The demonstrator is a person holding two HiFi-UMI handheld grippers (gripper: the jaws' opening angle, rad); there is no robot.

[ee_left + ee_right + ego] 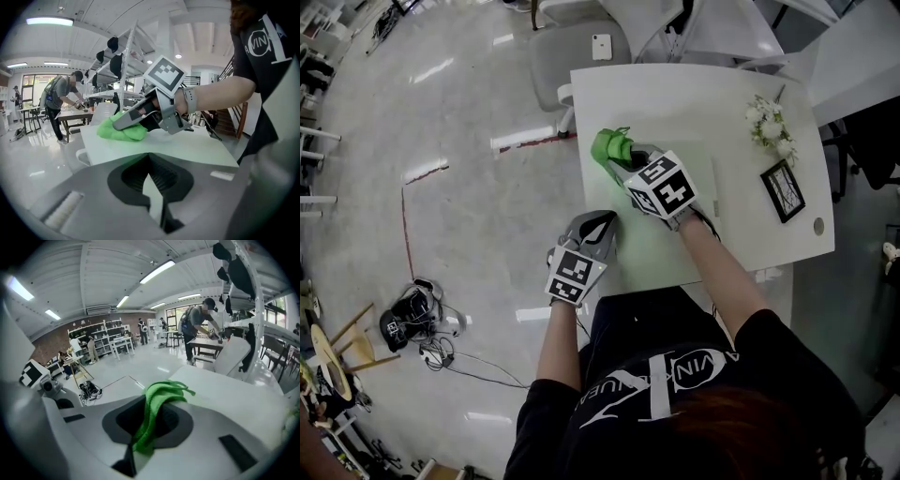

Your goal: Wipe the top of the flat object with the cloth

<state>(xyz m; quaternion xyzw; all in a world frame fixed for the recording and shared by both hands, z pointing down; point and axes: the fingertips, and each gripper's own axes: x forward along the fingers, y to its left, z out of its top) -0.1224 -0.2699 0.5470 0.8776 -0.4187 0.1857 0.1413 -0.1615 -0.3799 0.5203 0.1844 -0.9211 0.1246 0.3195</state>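
- Where the head view looks down on the white counter (694, 94), a pale flat board (661, 248) lies along the near left part of it. The green cloth (611, 145) sits bunched at the flat board's far left corner. The right gripper (630, 161) reaches over the flat board with its tips in the cloth. The left gripper (598, 225) is at the flat board's near left corner, at the counter's edge. Right of the flat board are a small bunch of white flowers (769, 125) and a black picture frame (783, 190). Beyond the flat board's far side stands a grey chair (572, 52) with a white phone (601, 46) on its seat.
- In the left gripper view, the jaws are nearly together on a thin white edge that runs between them, which looks to be the flat board's edge. Across the flat board, the right gripper presses the cloth (119, 131) down onto the white surface, its marker cube facing up.
- In the right gripper view, the jaws are clamped on the cloth (157, 404). A green fold runs down between them, and the rest of the cloth spills forward onto the white surface past the tips. Beyond the flat board is an open hall floor with people at other tables.
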